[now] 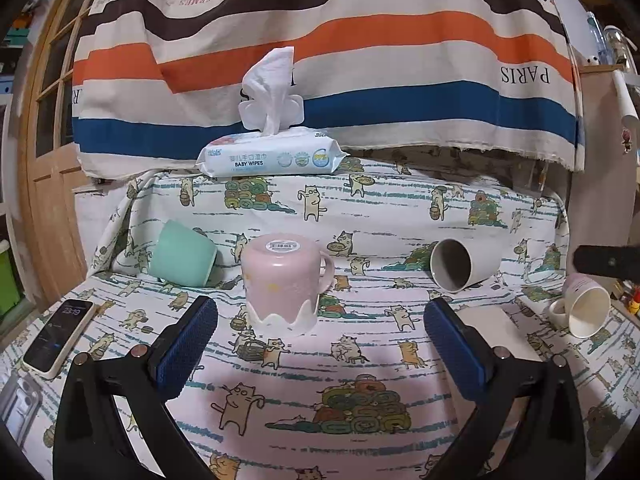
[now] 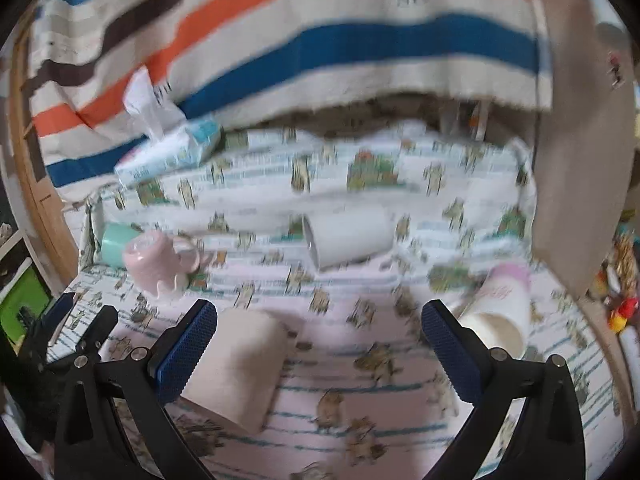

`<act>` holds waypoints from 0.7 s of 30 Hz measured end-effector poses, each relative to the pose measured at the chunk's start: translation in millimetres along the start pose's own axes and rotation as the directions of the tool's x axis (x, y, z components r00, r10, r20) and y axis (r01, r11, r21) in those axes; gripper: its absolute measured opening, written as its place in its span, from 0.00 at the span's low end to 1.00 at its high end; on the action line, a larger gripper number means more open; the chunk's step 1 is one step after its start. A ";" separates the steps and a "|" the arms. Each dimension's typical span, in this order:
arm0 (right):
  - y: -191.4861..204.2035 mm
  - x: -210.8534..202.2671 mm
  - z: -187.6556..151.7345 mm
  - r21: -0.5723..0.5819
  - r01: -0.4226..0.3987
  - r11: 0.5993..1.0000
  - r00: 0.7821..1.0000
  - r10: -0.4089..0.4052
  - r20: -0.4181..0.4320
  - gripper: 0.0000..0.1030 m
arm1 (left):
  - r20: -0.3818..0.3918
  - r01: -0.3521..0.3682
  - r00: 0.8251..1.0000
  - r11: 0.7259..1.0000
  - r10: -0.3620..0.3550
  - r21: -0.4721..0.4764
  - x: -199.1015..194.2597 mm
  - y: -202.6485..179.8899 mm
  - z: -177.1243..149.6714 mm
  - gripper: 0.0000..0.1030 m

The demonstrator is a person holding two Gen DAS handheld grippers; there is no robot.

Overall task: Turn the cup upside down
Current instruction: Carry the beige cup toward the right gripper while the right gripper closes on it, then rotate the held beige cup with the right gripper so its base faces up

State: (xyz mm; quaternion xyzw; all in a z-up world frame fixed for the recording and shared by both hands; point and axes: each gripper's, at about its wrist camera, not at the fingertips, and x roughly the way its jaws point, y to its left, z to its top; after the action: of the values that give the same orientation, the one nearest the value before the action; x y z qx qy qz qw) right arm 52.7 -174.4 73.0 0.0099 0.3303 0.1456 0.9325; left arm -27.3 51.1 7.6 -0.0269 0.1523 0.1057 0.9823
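A pink cup (image 1: 285, 282) with a handle stands upside down on the cat-print cloth, just beyond my open, empty left gripper (image 1: 320, 316). It also shows in the blurred right wrist view (image 2: 156, 266), far left. A mint cup (image 1: 182, 254) lies on its side at the left. A white cup (image 1: 460, 266) lies on its side at the right, its mouth toward me; it also shows in the right wrist view (image 2: 346, 240). A white cup with a pink band (image 2: 500, 312) lies on its side beside the right finger of my open, empty right gripper (image 2: 320, 316).
A pack of baby wipes (image 1: 272, 156) sits on a raised ledge at the back under a striped cloth (image 1: 320, 40). A phone (image 1: 60, 338) lies at the left edge. A beige block (image 2: 240, 368) lies by my right gripper's left finger.
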 end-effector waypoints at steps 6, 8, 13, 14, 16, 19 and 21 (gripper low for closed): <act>13.6 45.4 15.1 0.125 -0.163 0.979 0.949 0.190 -0.250 1.00 | 0.001 -0.048 0.999 0.999 0.048 -0.002 -0.2 1.8 -0.2 0.99; 18.2 58.6 15.2 0.150 -0.187 0.971 0.926 0.225 -0.304 1.00 | 0.000 -0.065 0.998 0.998 0.065 -0.010 0.5 3.9 -0.1 0.99; 39.8 90.6 14.9 0.139 -0.155 0.978 0.889 0.199 -0.413 0.95 | -0.002 -0.074 0.997 0.997 0.074 -0.013 1.1 5.6 -0.4 0.99; 44.5 98.1 13.5 0.136 -0.152 0.979 0.878 0.197 -0.436 0.94 | -0.002 -0.074 0.997 0.997 0.074 -0.013 1.2 5.5 -0.2 0.99; 49.1 111.9 9.9 0.139 -0.136 0.981 0.858 0.187 -0.479 0.92 | -0.001 -0.075 0.997 0.997 0.075 -0.013 1.2 5.3 -0.1 0.99; 50.1 127.8 3.7 0.152 -0.115 0.982 0.829 0.180 -0.530 0.87 | -0.002 -0.075 0.997 0.997 0.074 -0.014 1.2 5.3 -0.1 0.99; 48.1 134.4 -2.1 0.171 -0.095 0.981 0.826 0.174 -0.537 0.86 | -0.002 -0.077 0.997 0.997 0.077 -0.013 1.4 5.0 0.2 0.99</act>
State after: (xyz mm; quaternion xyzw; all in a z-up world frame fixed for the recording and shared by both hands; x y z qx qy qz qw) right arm 138.1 -91.1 -5.5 0.0549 0.5913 0.1849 0.7830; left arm -26.9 56.2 7.3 -0.0278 0.1535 0.1443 0.9772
